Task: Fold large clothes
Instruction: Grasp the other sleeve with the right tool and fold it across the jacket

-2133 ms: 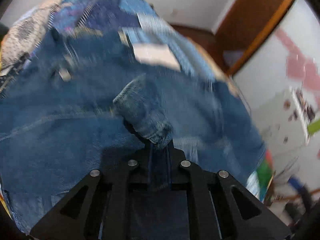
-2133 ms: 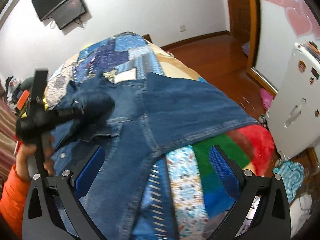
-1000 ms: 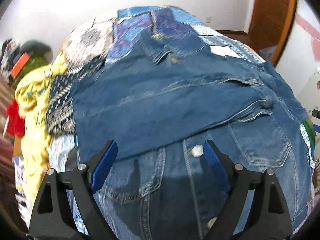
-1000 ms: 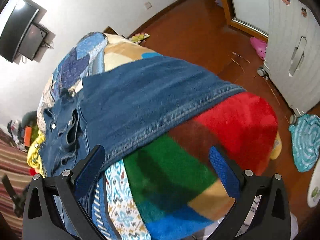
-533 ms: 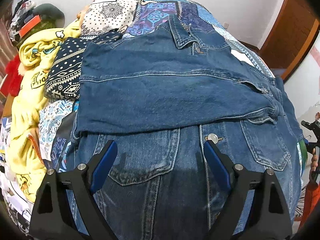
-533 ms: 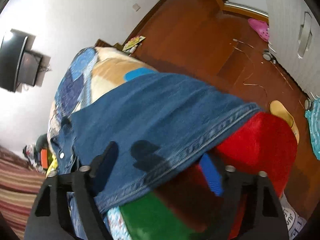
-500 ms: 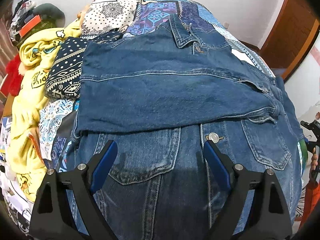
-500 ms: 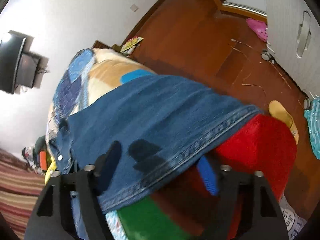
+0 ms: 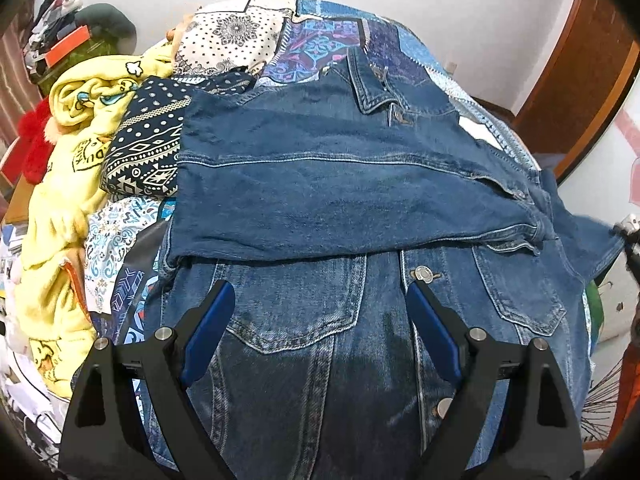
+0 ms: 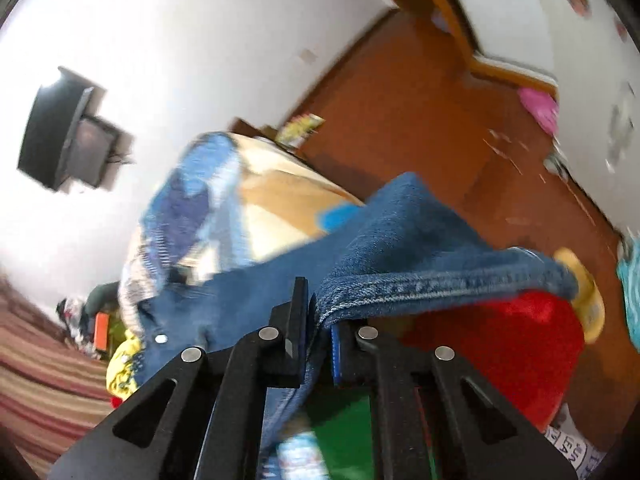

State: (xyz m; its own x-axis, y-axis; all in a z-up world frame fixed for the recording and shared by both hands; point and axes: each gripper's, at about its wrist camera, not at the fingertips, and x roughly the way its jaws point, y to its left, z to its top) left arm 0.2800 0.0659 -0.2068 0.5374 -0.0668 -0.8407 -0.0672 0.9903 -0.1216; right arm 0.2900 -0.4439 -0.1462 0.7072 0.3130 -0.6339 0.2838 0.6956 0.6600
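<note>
A blue denim jacket [image 9: 328, 200] lies front-up on a patchwork bedspread [image 9: 320, 44], with one sleeve folded across its chest. My left gripper [image 9: 320, 332] is open and empty, hovering over the jacket's lower front by the chest pockets. My right gripper [image 10: 320, 320] is shut on the cuff end of the jacket's other sleeve [image 10: 420, 256] and holds it lifted off the bed's edge. That sleeve end also shows at the right edge of the left wrist view [image 9: 588, 240].
Yellow printed fabric [image 9: 60, 200] and other clothes are piled on the bed's left side. A red and green blanket [image 10: 500, 352] covers the bed's right end. A wooden floor [image 10: 420, 120], a door frame and a wall-mounted TV [image 10: 64, 128] lie beyond.
My right gripper has closed on the sleeve's cuff edge and lifted it. My left gripper let go of the first sleeve earlier, drew back, and now hovers nearly still.
</note>
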